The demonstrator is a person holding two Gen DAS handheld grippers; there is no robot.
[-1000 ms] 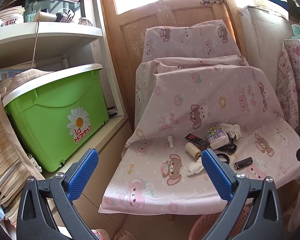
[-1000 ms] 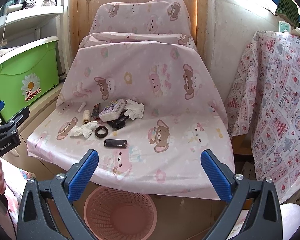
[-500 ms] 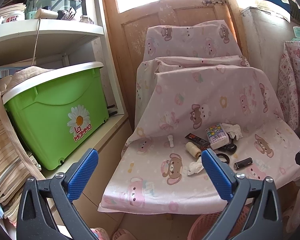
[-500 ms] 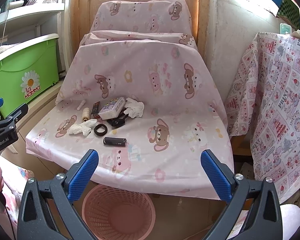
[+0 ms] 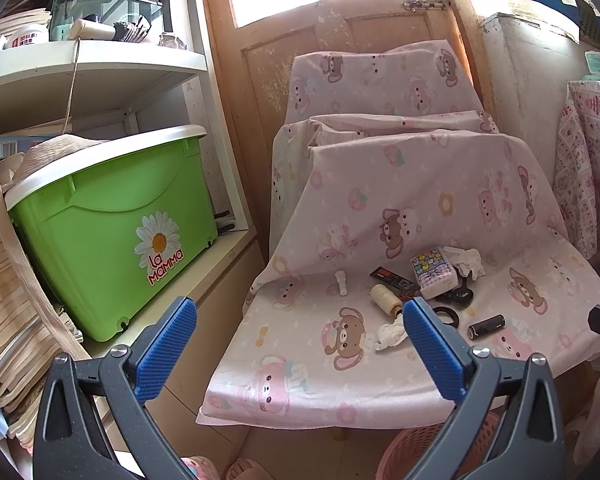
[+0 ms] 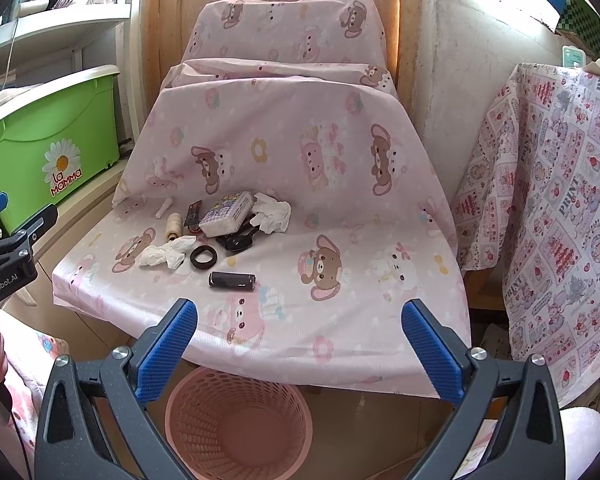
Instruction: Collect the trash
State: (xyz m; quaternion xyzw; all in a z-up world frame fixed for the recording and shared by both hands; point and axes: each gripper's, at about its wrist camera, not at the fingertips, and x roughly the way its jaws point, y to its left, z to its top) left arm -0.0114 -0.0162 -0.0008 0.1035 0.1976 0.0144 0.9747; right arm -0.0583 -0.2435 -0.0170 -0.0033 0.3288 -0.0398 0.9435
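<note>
A crumpled white tissue wad (image 6: 167, 255) lies on the pink bear-print sheet, just beside a black ring. A second, larger crumpled white tissue (image 6: 273, 213) rests farther back, touching the patterned tissue pack. An empty pink perforated plastic wastebasket (image 6: 239, 420) stands upright on the floor below the sheet's front edge

Home: storage shelves (image 5: 92, 68), cloth-draped chair (image 6: 300, 152)

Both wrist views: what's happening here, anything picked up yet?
Nothing yet. The left gripper and right gripper are both open and empty, short of the pink sheet. Two crumpled tissues lie on it among small items like a thread spool. A pink basket stands on the floor below the front edge.
</note>
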